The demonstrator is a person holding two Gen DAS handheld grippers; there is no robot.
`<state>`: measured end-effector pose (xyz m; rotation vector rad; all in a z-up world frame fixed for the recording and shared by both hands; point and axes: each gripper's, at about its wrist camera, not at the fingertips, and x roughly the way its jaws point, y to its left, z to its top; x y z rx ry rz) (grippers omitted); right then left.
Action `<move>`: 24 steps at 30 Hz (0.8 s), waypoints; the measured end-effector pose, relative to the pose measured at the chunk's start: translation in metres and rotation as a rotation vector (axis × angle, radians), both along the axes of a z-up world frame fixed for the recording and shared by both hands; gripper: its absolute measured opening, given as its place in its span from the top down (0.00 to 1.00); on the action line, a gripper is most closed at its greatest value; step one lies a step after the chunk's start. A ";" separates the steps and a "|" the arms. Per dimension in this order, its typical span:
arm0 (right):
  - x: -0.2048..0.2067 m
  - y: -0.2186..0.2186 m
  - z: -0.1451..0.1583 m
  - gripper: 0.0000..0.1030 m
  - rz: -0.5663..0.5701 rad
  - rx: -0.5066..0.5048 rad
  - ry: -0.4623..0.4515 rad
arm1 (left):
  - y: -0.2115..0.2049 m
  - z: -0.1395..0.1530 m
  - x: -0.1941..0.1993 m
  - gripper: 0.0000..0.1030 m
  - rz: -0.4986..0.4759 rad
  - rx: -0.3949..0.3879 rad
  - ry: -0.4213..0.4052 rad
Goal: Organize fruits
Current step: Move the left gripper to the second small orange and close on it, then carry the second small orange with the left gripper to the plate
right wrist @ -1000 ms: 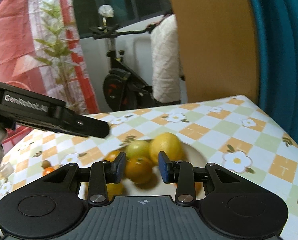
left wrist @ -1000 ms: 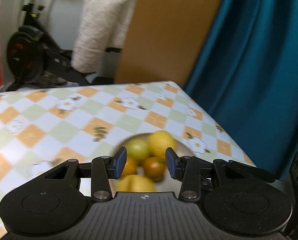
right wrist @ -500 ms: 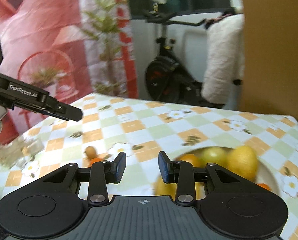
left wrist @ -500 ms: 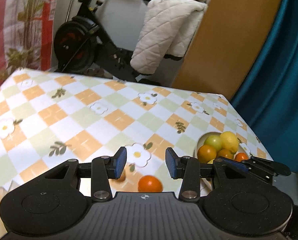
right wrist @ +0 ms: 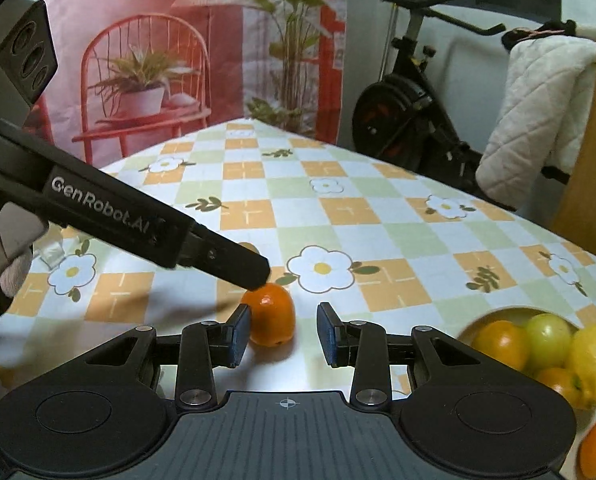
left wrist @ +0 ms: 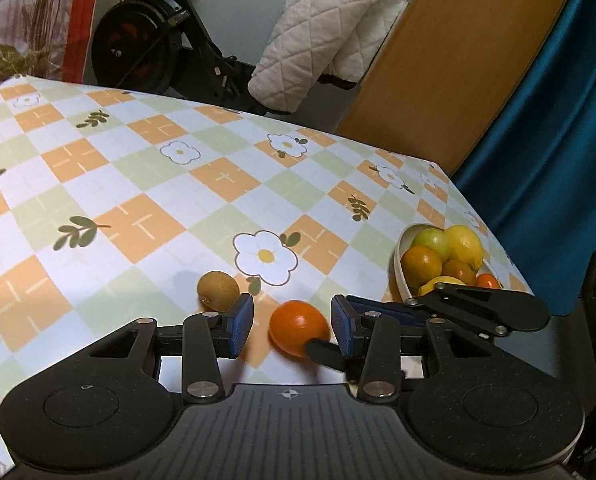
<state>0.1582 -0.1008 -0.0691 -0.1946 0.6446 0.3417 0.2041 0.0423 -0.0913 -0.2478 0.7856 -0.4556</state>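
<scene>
- Fruits lie in two places: a round orange citrus fruit (left wrist: pixel 298 328) and a small brown kiwi-like fruit (left wrist: pixel 217 291) sit loose on the table, and the rest are heaped in a white ceramic bowl (left wrist: pixel 400 276) near the table's right edge.
- From left to right in the left wrist view: the brown fruit sits just beside the left gripper's (left wrist: pixel 291 330) left pad, the orange fruit lies between its blue pads, and the bowl holds oranges, a green fruit and yellow lemons.
- Both claws stand apart, empty; no pad presses on the orange fruit.
- In the right wrist view the orange fruit sits by the right gripper's (right wrist: pixel 283 334) left pad, and the left gripper's finger tip hangs just over it.
- White lettering "GenRobot.AI" runs along the left gripper's black side.
- A vinyl tablecloth (left wrist: pixel 137 184), checked in orange, pale green and white with daisies and leaf sprigs, covers the table.
- Behind stand a red printed backdrop (right wrist: pixel 145 40) with a chair and plants, a black exercise bike (left wrist: pixel 149 44) draped with a white quilted cover (left wrist: pixel 322 32), a brown wooden panel (left wrist: pixel 470 52) and a teal curtain (left wrist: pixel 558 140).
- A second ago both grippers hung over the bowl; they now frame the loose orange fruit, with the bowl off to the right.
</scene>
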 end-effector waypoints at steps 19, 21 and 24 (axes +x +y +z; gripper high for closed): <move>0.011 0.011 -0.013 0.66 0.011 0.033 0.058 | -0.002 -0.023 -0.003 0.57 -0.003 -0.014 0.048; 0.011 0.012 -0.014 0.69 0.012 0.038 0.060 | -0.003 -0.024 -0.003 0.57 0.001 -0.008 0.049; 0.010 0.010 -0.015 0.69 -0.001 0.059 0.062 | -0.004 -0.026 -0.005 0.60 0.002 -0.010 0.048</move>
